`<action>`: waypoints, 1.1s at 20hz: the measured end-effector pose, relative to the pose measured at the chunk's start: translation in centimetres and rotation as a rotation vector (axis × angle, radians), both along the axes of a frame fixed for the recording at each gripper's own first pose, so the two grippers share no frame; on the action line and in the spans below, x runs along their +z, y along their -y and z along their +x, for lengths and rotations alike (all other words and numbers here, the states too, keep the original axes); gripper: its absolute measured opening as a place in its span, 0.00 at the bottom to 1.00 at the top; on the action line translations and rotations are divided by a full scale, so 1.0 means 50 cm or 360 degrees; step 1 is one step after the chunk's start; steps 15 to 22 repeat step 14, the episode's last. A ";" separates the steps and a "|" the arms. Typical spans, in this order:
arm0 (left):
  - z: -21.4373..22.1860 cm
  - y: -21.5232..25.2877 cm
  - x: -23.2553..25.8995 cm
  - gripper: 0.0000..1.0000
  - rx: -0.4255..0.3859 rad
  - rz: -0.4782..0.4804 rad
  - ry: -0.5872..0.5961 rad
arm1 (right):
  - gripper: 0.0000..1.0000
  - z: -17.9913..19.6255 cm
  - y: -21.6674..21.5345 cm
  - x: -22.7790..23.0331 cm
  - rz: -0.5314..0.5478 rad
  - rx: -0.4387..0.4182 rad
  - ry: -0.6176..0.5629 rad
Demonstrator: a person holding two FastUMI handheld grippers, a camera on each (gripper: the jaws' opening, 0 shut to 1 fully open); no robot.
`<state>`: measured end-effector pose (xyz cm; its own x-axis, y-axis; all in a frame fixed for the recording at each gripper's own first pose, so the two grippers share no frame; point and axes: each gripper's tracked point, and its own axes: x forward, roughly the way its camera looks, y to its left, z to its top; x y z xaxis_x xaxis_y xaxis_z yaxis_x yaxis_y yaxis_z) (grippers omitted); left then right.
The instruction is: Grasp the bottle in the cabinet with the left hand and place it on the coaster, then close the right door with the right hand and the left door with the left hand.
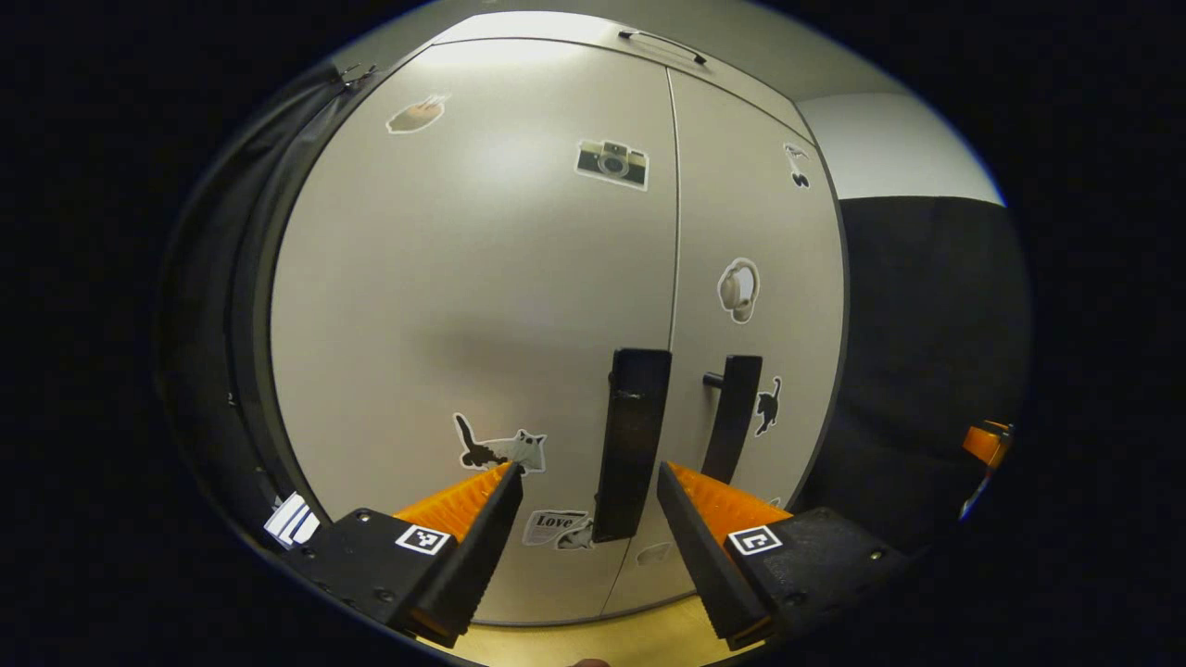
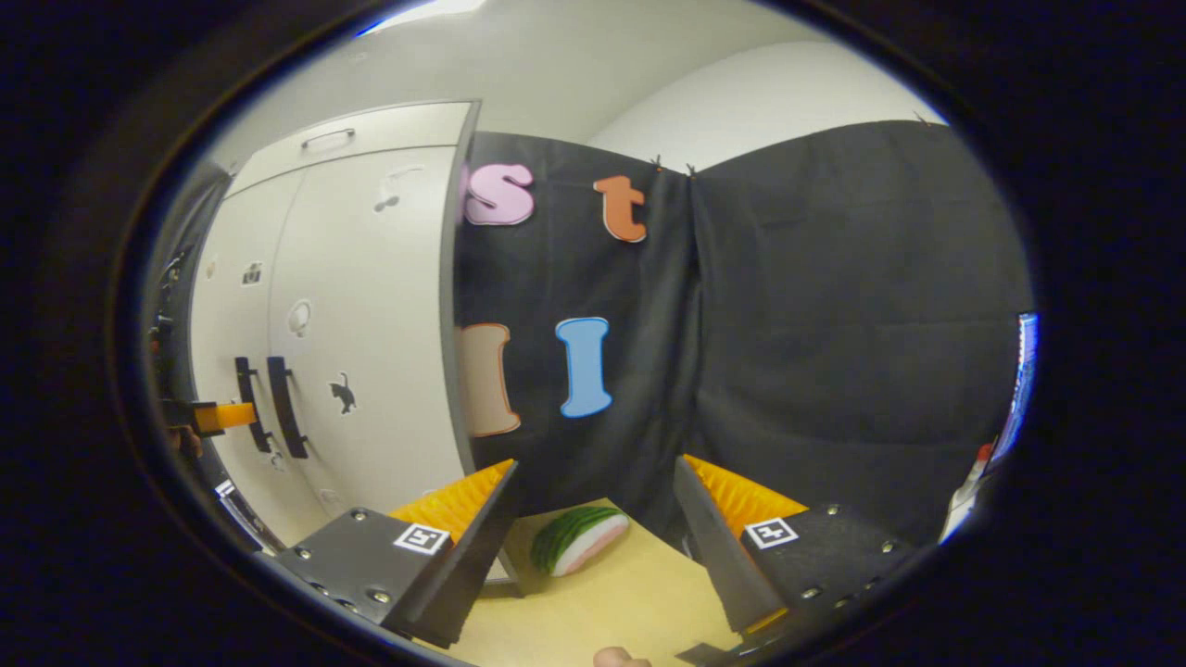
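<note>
Both pale grey cabinet doors [image 1: 482, 278] look shut. Left claw [image 1: 589, 482] gapes apart, straddling the left door's black bar handle [image 1: 630, 445] without clamping. Right claw [image 2: 593, 491] spread, empty, over the yellow surface [image 2: 593, 602]. Bottle and coaster unseen; task apparently ending. Next: withdraw left claw.

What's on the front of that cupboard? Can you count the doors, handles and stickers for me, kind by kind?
From the left gripper view:
Cabinet doors: 2, the left door and the right door, both shut.
Black handles: 2, the left handle and the right handle.
Stickers I can make out: 8, such as the camera sticker and the headphones sticker.
Total: 12.
</note>
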<state>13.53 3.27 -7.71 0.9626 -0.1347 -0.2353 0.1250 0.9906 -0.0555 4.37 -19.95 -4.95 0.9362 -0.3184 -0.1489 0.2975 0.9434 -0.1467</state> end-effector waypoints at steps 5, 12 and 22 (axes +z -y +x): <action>-0.088 0.008 0.143 0.91 0.0062 0.0001 0.0129 | 1.00 0.033 -0.123 0.088 0.0022 0.0269 0.0071; -0.205 0.014 0.319 0.91 0.0177 0.0058 0.0313 | 0.97 0.048 -0.355 0.219 0.0130 0.0672 0.0210; -0.234 0.023 0.338 0.91 0.0173 0.0049 0.0342 | 1.00 0.040 -0.388 0.234 0.0160 0.0729 0.0229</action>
